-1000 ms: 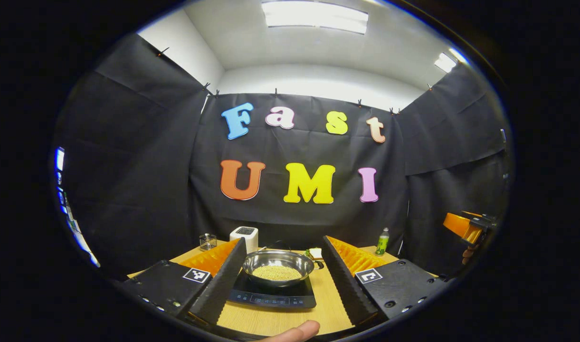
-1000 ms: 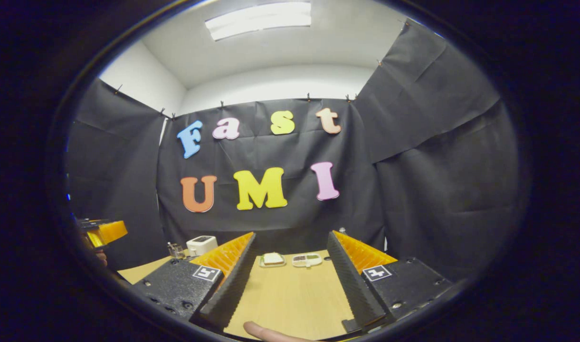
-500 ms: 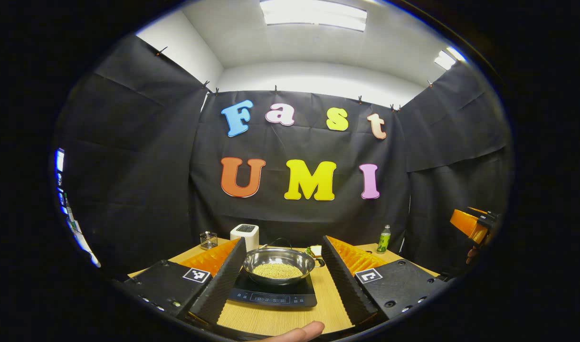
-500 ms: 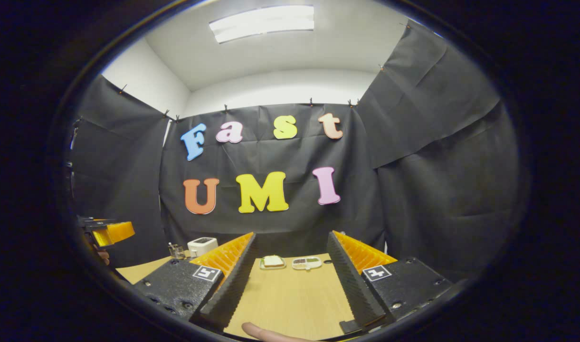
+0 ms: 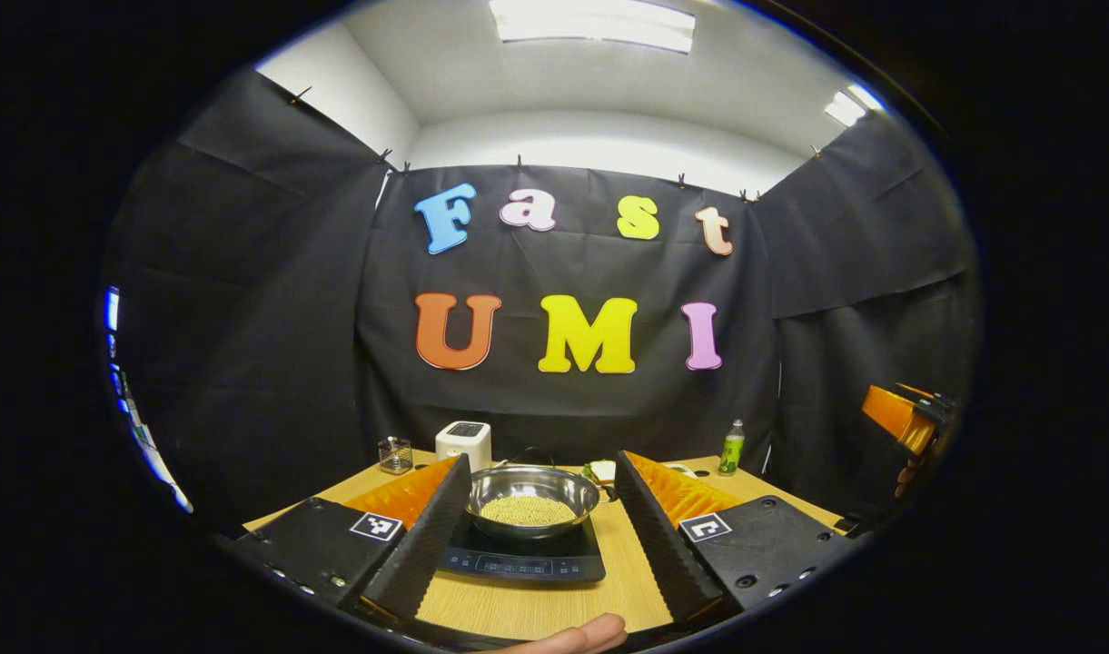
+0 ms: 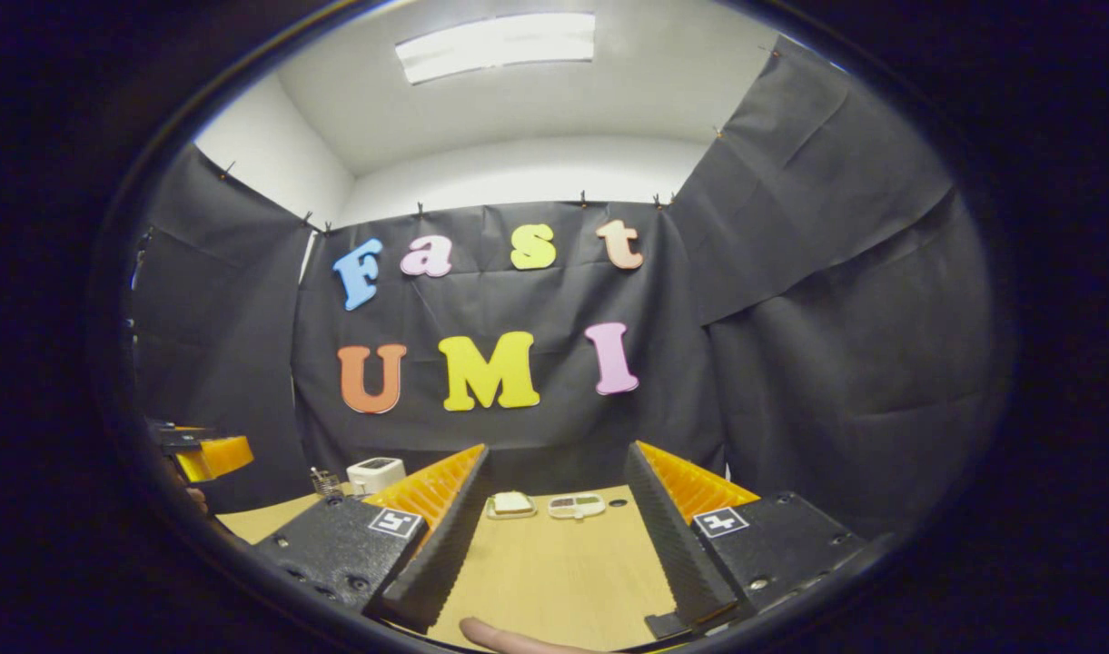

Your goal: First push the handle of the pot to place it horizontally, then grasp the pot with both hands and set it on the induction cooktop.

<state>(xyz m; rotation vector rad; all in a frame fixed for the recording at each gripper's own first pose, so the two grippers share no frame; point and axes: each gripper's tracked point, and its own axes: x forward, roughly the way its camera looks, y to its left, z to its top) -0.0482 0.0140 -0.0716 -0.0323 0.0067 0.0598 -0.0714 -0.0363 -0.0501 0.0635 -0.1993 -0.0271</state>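
Note:
A shiny steel pot (image 5: 531,495) with pale grains inside stands on the black induction cooktop (image 5: 520,561) on the wooden table (image 5: 622,572). Its thin handle (image 5: 529,457) curves up behind the rim. My left gripper (image 5: 540,472) is open, held back from the pot, which shows between its two fingers without touching them. My right gripper (image 6: 559,459) is open over bare table, with nothing between its fingers. The right gripper's orange end (image 5: 899,416) shows at the far right of the left gripper view, and the left gripper's orange end (image 6: 204,452) at the far left of the right gripper view.
At the table's back stand a white box-shaped appliance (image 5: 463,442), a small glass jar (image 5: 394,454) and a green bottle (image 5: 731,448). Two small dishes (image 6: 545,505) of food lie at the far edge ahead of the right gripper. A fingertip (image 5: 577,636) shows at the bottom.
Both views have shifted a little: the left gripper view has tilted so the table and pot sit slightly higher, and the right gripper view has turned slightly right. The pot and both grippers' openings are unchanged.

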